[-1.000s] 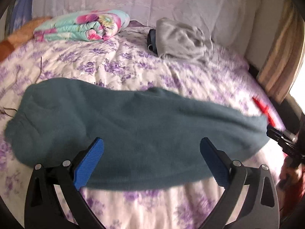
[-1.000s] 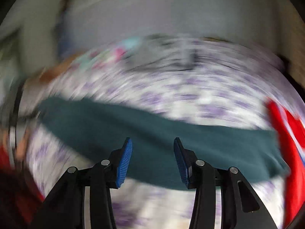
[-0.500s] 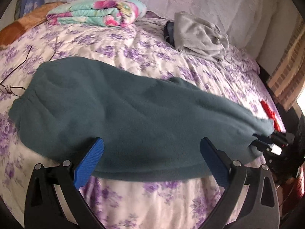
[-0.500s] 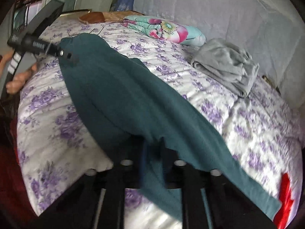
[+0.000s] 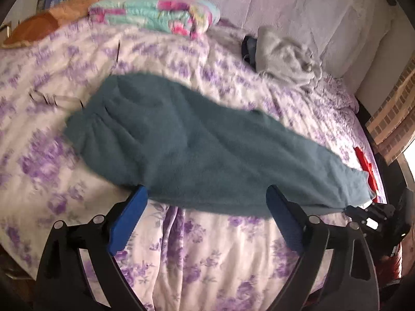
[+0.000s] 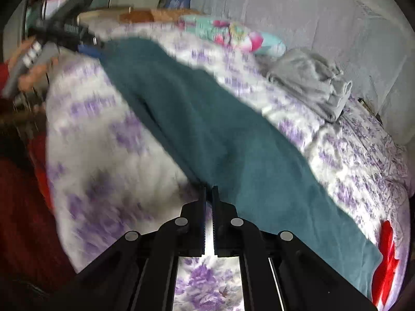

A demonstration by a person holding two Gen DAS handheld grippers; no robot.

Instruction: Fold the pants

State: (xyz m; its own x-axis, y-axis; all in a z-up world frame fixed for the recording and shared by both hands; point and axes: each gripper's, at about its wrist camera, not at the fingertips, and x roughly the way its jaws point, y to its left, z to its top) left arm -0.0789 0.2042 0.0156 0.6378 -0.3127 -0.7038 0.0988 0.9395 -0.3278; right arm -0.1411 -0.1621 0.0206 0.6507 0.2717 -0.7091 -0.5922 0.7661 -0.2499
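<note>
The teal fleece pants (image 5: 202, 150) lie folded lengthwise across the flowered bed, waist at the left and leg ends at the right. My left gripper (image 5: 207, 202) is open, its blue pads at the near edge of the pants, holding nothing. My right gripper (image 6: 208, 197) is shut on the near edge of the pants (image 6: 220, 134) close to the leg end. It also shows in the left wrist view (image 5: 363, 211) at the far right. The left gripper shows in the right wrist view (image 6: 88, 46) at the waist end.
A folded colourful blanket (image 5: 155, 18) and a crumpled grey garment (image 5: 282, 54) lie at the back of the bed. A red object (image 5: 367, 165) lies by the right edge. Glasses (image 5: 44, 98) lie left of the pants. An orange pillow (image 5: 46, 20) is at far left.
My right gripper closed on the pants' near edge. My left gripper pulled back toward me from over the pants to their near edge, staying open.
</note>
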